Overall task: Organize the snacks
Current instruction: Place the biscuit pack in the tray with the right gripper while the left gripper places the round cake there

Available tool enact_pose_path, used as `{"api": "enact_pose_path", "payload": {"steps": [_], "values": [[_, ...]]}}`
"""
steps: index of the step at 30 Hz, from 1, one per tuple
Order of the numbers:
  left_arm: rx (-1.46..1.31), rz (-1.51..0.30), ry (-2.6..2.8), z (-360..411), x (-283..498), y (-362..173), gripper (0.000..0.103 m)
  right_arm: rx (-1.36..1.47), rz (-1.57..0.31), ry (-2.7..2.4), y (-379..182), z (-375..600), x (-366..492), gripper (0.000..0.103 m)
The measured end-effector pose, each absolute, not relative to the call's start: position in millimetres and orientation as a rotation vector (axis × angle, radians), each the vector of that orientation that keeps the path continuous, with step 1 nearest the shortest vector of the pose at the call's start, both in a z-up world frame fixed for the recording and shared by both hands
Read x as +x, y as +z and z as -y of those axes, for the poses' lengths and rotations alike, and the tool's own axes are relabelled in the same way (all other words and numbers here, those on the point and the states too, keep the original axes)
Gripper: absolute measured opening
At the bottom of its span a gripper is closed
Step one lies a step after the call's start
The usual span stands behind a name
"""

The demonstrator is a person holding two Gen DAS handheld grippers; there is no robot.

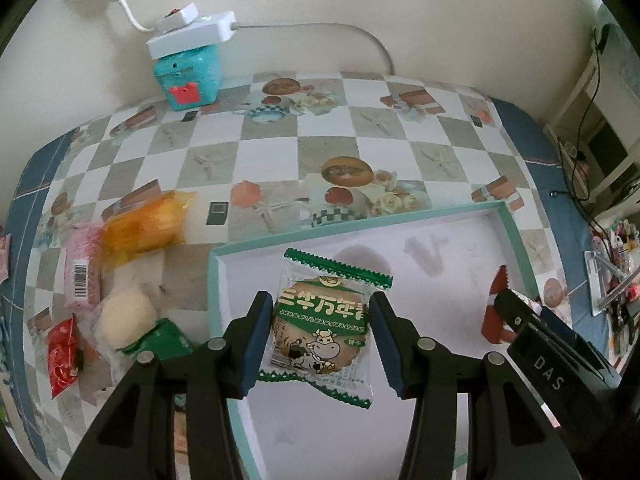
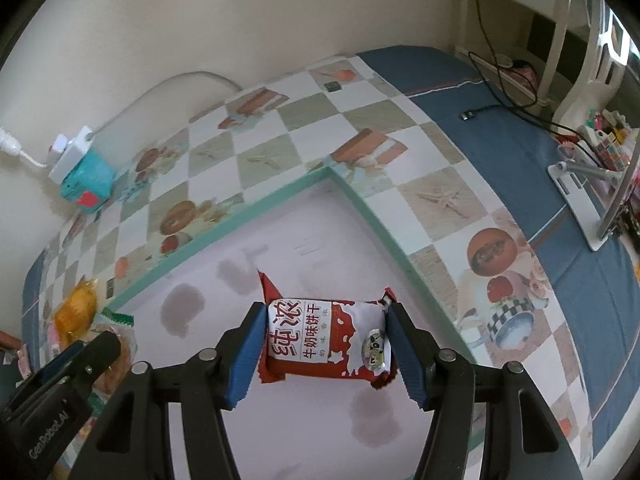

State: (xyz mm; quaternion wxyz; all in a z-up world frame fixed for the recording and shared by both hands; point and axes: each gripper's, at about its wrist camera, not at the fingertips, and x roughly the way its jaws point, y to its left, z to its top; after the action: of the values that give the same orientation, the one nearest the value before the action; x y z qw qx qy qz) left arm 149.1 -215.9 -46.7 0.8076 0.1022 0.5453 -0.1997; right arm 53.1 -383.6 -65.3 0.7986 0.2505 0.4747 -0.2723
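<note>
The right gripper (image 1: 505,312) is largely cut off at the edge of the left wrist view, only its dark body and a sliver of the red pack (image 1: 495,304) showing, and the left gripper (image 2: 86,354) is likewise a dark fragment at the lower left of the right wrist view. Left of the left gripper (image 1: 318,334), the snack pile is blurred: an orange pack (image 1: 142,224), a pink pack (image 1: 83,270), a pale round bun (image 1: 127,313) and a small red packet (image 1: 62,356) can be told apart, but their print cannot be read. Both grippers point steeply down over the tray (image 1: 516,236), side by side. The left gripper grasps the green biscuit pack (image 1: 322,330) by its two sides, the pack hanging just above the tray's white floor near the left wall. The right gripper (image 2: 326,338) has its pads against the ends of the red pack (image 2: 326,336), held over the tray (image 2: 376,220) floor; whether the pack touches the floor cannot be told. The checked counter (image 2: 280,128) lies beyond the tray.
</note>
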Motion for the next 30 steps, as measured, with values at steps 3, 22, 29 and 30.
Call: {"api": "enact_pose_path", "payload": {"steps": [3, 22, 29, 30], "values": [[0.213, -1.16, -0.425, 216.5, 149.7, -45.7, 0.068, 0.539, -1.018, -0.577, -66.9, 384.8, 52.3, 0.066], [0.07, -1.05, -0.285, 139.6, 126.2, -6.4, 0.096, 0.477, -0.964, -0.5, -30.9, 334.3, 19.9, 0.084], [0.051, -1.002, -0.223, 106.8, 104.7, -2.5, 0.099, 0.454, -0.924, -0.489, -23.6, 310.9, -3.3, 0.103], [0.048, -0.998, -0.215, 102.6, 102.2, -2.0, 0.099, 0.453, -0.925, -0.486, -23.9, 308.7, -5.8, 0.103]]}}
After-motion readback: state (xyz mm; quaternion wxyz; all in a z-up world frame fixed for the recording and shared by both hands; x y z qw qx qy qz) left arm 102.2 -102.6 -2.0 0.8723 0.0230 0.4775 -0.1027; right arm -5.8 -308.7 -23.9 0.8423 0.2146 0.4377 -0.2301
